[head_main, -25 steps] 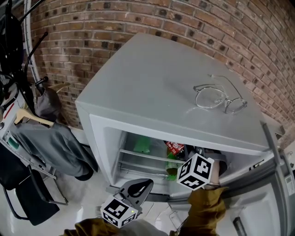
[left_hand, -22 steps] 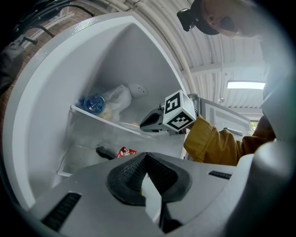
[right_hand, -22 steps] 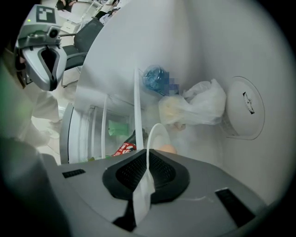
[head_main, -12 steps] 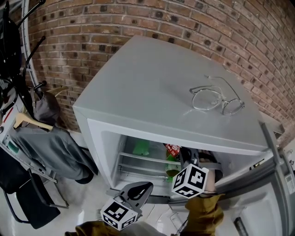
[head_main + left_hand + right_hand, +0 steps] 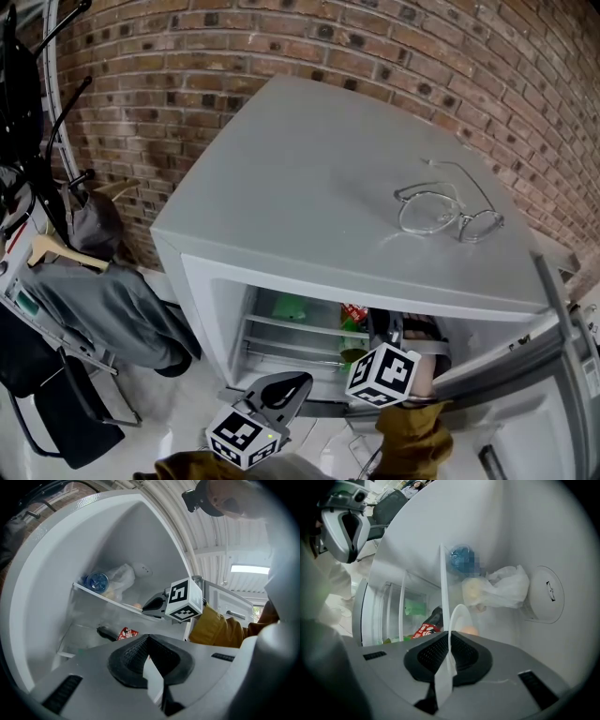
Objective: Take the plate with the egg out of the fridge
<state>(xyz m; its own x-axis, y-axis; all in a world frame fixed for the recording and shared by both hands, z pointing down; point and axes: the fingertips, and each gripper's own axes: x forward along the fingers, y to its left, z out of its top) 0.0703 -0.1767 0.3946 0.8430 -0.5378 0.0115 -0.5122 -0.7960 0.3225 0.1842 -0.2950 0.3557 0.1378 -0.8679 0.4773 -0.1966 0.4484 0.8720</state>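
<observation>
Right hand-held gripper [image 5: 449, 656] — jaws closed on the rim of the white plate [image 5: 460, 615], which I see edge-on. The egg [image 5: 469, 631] shows as a pale orange lump on the plate, just past the pads. The plate is inside the fridge [image 5: 328, 187], level with the front edge of the upper shelf [image 5: 441, 597]; I cannot tell whether it rests on the shelf or is lifted off it.

Left hand-held gripper [image 5: 149, 651] — pads together, nothing between them. It is outside the fridge opening, lower and to the left of the right one, pointing in.

Mustard sleeve [image 5: 412, 436] behind the right gripper's marker cube [image 5: 382, 373].

Deeper on the same shelf: a crumpled clear plastic bag [image 5: 506, 590] against the back wall, and a round blue thing [image 5: 461, 559] beside it, too blurred to name. Below the shelf, a dark bottle with a red label [image 5: 426, 629] lying down and something green [image 5: 414, 607].

On the fridge top, a pair of wire glasses [image 5: 445, 214]. Left of the fridge, a grey jacket on a hanger [image 5: 94, 281]. Brick wall [image 5: 281, 47] behind.
</observation>
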